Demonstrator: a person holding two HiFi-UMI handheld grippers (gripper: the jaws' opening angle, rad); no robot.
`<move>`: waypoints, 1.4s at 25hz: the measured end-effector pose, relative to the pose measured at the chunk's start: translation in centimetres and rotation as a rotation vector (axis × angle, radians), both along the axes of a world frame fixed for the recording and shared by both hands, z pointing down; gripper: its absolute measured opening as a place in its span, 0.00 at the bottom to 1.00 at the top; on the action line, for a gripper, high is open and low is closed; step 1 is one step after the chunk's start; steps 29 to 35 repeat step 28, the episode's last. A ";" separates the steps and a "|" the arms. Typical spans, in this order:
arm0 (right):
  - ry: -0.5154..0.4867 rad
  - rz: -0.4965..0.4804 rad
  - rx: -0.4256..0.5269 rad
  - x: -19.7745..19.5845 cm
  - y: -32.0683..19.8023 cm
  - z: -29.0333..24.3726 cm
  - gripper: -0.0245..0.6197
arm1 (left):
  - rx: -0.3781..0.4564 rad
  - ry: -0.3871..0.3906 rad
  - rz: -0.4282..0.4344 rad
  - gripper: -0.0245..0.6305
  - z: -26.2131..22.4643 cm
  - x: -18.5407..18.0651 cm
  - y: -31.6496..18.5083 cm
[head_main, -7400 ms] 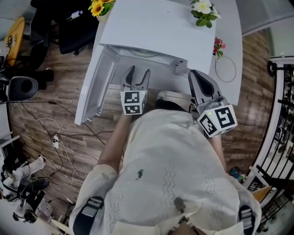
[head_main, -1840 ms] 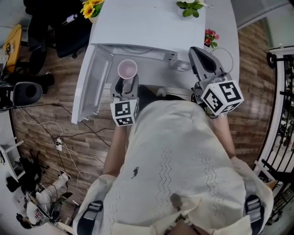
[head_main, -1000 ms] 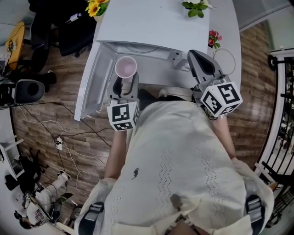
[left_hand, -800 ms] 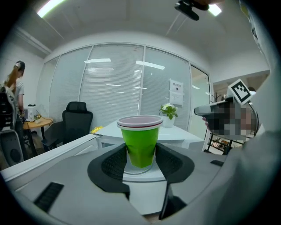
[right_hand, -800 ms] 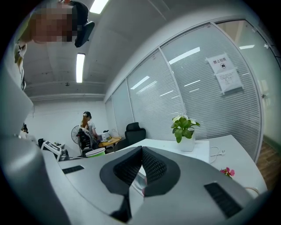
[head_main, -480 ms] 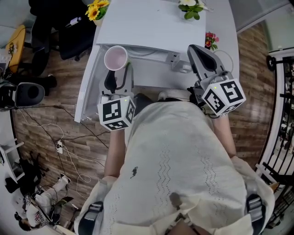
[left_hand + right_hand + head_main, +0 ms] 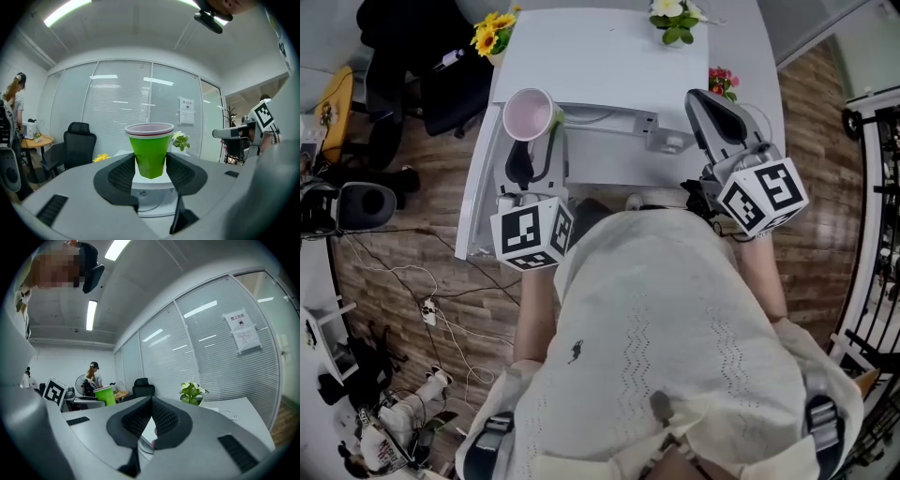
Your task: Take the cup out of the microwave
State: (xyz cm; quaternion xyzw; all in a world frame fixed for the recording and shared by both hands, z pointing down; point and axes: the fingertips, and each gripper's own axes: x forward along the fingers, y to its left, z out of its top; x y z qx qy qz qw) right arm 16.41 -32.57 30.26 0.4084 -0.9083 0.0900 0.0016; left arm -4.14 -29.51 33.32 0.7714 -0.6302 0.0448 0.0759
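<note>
A green paper cup (image 7: 150, 149) with a white rim stands upright between the pads of my left gripper (image 7: 150, 169), which is shut on its lower half. From above, the cup (image 7: 528, 114) shows its pale pink inside, and the left gripper (image 7: 532, 142) holds it over the left front corner of the white microwave (image 7: 609, 150), beside the open door (image 7: 478, 192). My right gripper (image 7: 709, 105) hovers at the microwave's right front. In the right gripper view its jaws (image 7: 151, 414) are shut with nothing between them, and the cup (image 7: 106, 395) appears far left.
The white top (image 7: 609, 56) carries yellow flowers (image 7: 492, 33), a white-flowered plant (image 7: 670, 19) and pink flowers (image 7: 722, 80). A black office chair (image 7: 412, 56) stands at the back left. Cables (image 7: 412, 281) lie on the wood floor. A person (image 7: 14, 103) stands across the room.
The left gripper has risen with the cup and carried it leftward, out of the microwave opening and up past the white top's front edge. The right gripper has risen a little.
</note>
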 end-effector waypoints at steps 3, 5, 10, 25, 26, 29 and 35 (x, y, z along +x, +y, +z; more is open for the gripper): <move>0.008 -0.002 0.000 0.5 0.0 0.0 0.05 | -0.006 -0.007 0.010 0.39 0.2 0.6 0.1; 0.018 -0.002 -0.001 0.8 0.0 0.1 0.05 | -0.013 -0.009 0.011 0.39 0.5 0.9 0.2; 0.031 0.013 -0.007 1.6 -0.1 0.4 0.05 | -0.024 -0.008 0.022 0.39 1.1 1.4 0.4; 0.049 0.033 -0.028 1.8 -1.4 1.1 0.05 | -0.053 -0.021 0.036 0.39 2.7 2.3 0.2; 0.050 0.030 -0.026 1.7 -1.5 1.1 0.05 | -0.054 -0.021 0.034 0.39 2.8 2.2 0.1; 0.050 0.025 -0.023 1.5 -1.7 1.0 0.05 | -0.056 -0.022 0.029 0.39 2.9 2.0 0.1; 0.050 0.025 -0.023 1.5 -1.7 1.0 0.05 | -0.056 -0.022 0.029 0.39 2.9 2.0 0.1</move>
